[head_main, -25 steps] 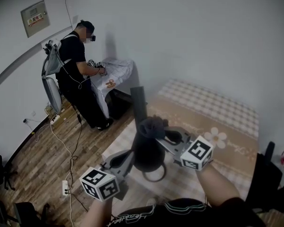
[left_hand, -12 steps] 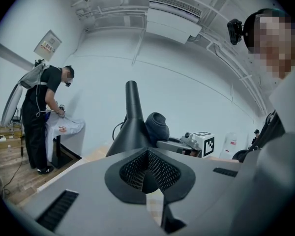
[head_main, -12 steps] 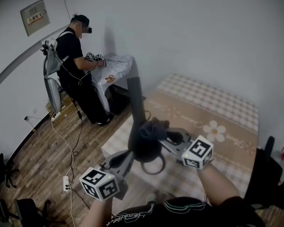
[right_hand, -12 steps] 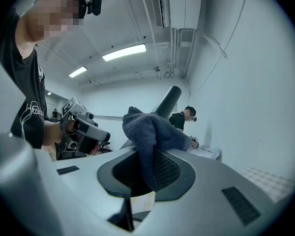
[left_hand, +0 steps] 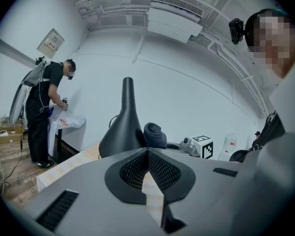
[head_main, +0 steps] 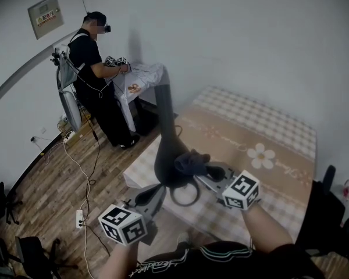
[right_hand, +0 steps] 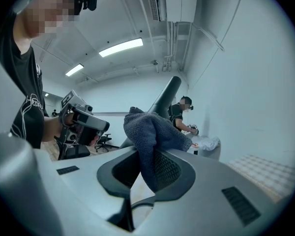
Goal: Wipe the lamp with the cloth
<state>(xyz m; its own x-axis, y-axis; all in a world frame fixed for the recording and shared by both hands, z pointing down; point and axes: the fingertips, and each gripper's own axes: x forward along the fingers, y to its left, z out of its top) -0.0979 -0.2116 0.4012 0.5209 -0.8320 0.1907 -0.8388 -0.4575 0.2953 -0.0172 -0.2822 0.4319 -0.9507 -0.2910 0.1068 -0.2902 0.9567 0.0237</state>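
The right gripper (right_hand: 147, 156) is clamped on the grey cloth (right_hand: 152, 132). A fold is pinched between its jaws and the rest is bunched above them. In the head view that bundle sits on the right flank of the black lamp (head_main: 164, 153), at the widest part of its flared body. It looks to be touching the surface, though the dark cloth against the dark lamp leaves actual contact uncertain.

The lamp's long axis runs from this bell-shaped body up and away from the person, narrowing into a slim neck that leans slightly and ends in a cut-off tip. So the unwiped length lies ahead of and above the cloth. A stroke would need to travel away from the person along that neck, or around the flare.

The right gripper is the nearer one and carries the working material. The left gripper (head_main: 153, 193) hangs lower, near the lamp's foot on the person's left. Its own view shows its jaws pressed together at the tips with nothing between them, only the checked bed (head_main: 267, 132) in the gap behind, so it is not steadying the lamp.

The lamp is matt and smooth, with no marks I can make out. It stands near the edge of the bed.
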